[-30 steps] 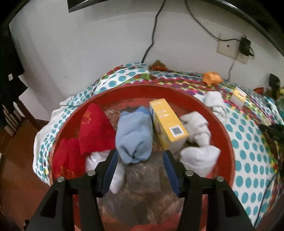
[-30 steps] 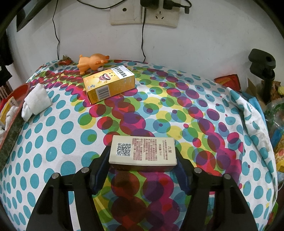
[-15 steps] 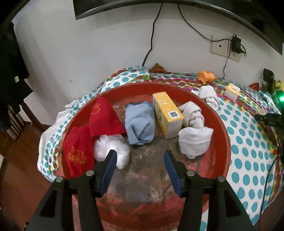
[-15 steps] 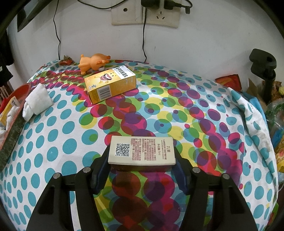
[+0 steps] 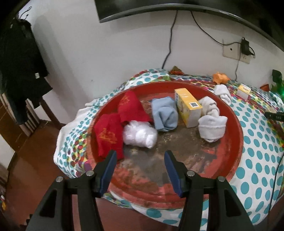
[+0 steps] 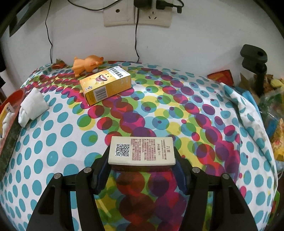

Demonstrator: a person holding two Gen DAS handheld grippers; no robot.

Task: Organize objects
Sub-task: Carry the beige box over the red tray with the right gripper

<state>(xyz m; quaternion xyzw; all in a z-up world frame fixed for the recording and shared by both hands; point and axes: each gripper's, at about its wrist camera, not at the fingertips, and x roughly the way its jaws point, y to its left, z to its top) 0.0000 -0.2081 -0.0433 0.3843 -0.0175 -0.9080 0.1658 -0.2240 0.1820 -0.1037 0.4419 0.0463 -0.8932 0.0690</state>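
My left gripper (image 5: 140,160) is open and empty above the near part of a round red tray (image 5: 230,170). The tray holds two red cloths (image 5: 108,135), a clear plastic bundle (image 5: 140,136), a blue cloth roll (image 5: 164,114), a yellow box (image 5: 188,109) and white sock rolls (image 5: 212,127). My right gripper (image 6: 141,160) is shut on a flat white box (image 6: 141,151) with a QR code, held just above the dotted tablecloth (image 6: 53,142). A yellow-orange carton (image 6: 105,85), a white sock roll (image 6: 32,106) and an orange toy (image 6: 87,64) lie farther off.
The table stands against a white wall with sockets and cables (image 6: 136,16). A black stand (image 6: 255,62) and bags of clutter (image 6: 273,113) are at the right edge. The red tray's rim (image 6: 10,96) shows at the far left. Dark clothes (image 5: 19,71) hang left of the table.
My left gripper has pulled back and up from the tray, so the whole tray now shows. My right gripper and the white box have barely moved.
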